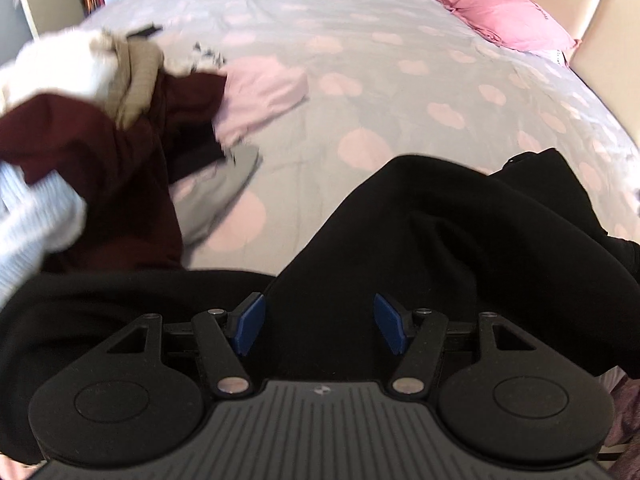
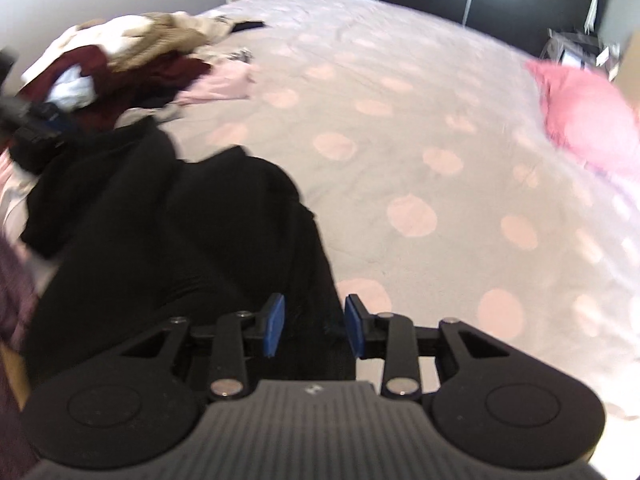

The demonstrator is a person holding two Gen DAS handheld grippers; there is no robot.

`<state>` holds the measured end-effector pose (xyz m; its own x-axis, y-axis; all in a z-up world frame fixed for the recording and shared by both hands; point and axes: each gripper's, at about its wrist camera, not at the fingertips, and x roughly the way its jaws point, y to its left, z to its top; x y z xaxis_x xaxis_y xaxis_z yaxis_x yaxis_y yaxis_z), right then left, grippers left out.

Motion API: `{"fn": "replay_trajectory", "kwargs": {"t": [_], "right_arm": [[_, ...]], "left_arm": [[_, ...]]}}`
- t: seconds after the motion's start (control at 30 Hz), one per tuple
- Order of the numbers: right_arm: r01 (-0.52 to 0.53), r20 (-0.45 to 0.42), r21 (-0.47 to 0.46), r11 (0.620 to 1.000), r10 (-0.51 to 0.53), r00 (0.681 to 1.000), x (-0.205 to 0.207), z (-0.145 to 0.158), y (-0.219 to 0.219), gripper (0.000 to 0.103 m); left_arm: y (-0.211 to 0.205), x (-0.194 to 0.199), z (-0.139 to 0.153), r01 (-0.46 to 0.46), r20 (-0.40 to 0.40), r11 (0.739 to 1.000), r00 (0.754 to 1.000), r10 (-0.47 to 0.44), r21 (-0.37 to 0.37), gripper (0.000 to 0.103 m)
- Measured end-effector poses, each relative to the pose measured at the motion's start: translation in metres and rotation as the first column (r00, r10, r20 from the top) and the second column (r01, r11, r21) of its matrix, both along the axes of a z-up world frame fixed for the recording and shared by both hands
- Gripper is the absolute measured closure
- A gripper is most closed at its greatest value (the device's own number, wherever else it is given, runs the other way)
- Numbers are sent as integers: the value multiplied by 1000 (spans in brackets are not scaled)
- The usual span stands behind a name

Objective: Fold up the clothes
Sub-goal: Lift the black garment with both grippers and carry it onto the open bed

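Left wrist view: left hand-held gripper [image 1: 319, 322], jaws apart, hovers over the black garment [image 1: 440, 240] on the bed [image 1: 400, 80]; clothes pile [image 1: 100, 120] at ten o'clock, pink pillow [image 1: 500, 12] at one. Right hand-held gripper [image 2: 315, 326] likewise parted, unclamped.

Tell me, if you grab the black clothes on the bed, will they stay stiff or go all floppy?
Probably floppy: the black garment already lies in soft humps and creases on the bedspread. It will likely sag and trail from one pinch, since it spreads wide. It should not roll or break; it looks like plain soft cloth.
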<state>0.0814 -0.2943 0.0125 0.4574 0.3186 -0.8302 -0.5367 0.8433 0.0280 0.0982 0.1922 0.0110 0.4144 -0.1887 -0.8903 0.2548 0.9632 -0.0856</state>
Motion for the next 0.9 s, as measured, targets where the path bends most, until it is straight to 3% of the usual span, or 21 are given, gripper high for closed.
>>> {"fn": "replay_trajectory", "kwargs": {"t": [0.17,0.33,0.43,0.53,0.57,0.6,0.67,0.8,0.9], "right_arm": [[-9,-97,82,997,17,995,49,-40,3,66],[-89,-134,61,994,97,986,80,-68,27,66],[-73,-177,99,992,90,980,101,-86,35,66],[-25,-247,155,988,63,967,116,-105,37,65],[-6,-267,170,985,52,962,119,-109,37,67],[12,-286,186,982,43,957,120,-112,37,70],[42,-304,196,980,21,952,121,-112,34,86],[66,-254,166,984,-22,967,113,-98,37,90],[89,-153,103,991,-73,986,100,-75,43,91]], "left_arm": [[7,14,-15,30,-34,999,999,-32,-42,42],[8,26,-26,42,-80,996,996,-48,-74,40],[8,28,-28,47,-86,995,995,-55,-86,41],[10,29,-28,30,-90,995,995,-39,-95,57],[12,29,-28,17,-92,996,995,-26,-92,67],[13,30,-28,4,-94,996,995,-13,-89,77],[19,30,-27,-28,-95,995,995,19,-95,87],[22,27,-19,-50,-58,993,997,44,-109,103],[20,21,-6,-52,1,993,999,52,-102,103]]}}
